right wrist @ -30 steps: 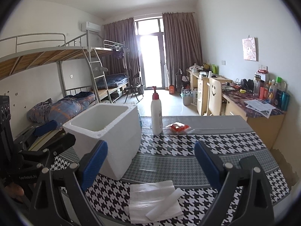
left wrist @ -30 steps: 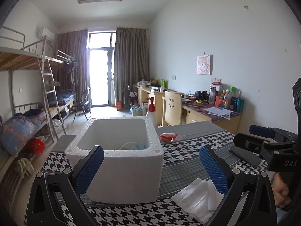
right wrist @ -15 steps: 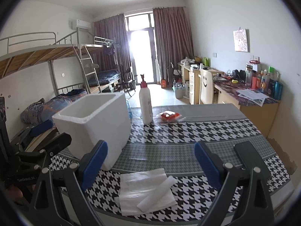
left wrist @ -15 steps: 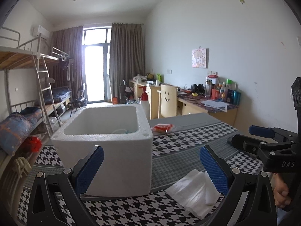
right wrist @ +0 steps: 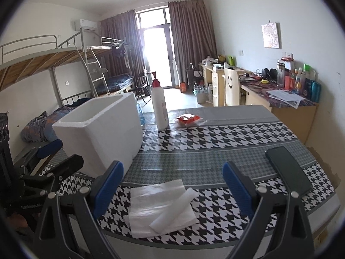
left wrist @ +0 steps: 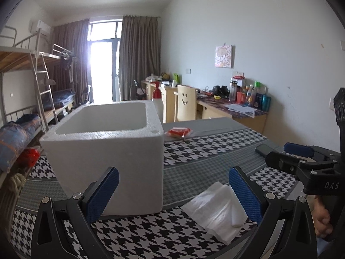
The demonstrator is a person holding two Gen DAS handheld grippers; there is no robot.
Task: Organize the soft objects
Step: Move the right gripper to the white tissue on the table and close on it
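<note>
A white soft foam sheet lies folded near the table's front edge; it also shows in the left wrist view. A white foam box stands open-topped at the left; in the right wrist view it is left of the sheet. My left gripper is open and empty, low in front of the box. My right gripper is open and empty, just above the sheet. Each gripper shows in the other's view, the right one and the left one.
A houndstooth cloth covers the table. A white pump bottle and a red packet sit at the back. A black phone lies at the right. Bunk beds stand left, desks right.
Both grippers have dropped lower and pulled back toward the table's front edge. The box now hides its contents, and the phone has come into view. Jaws stayed open.
</note>
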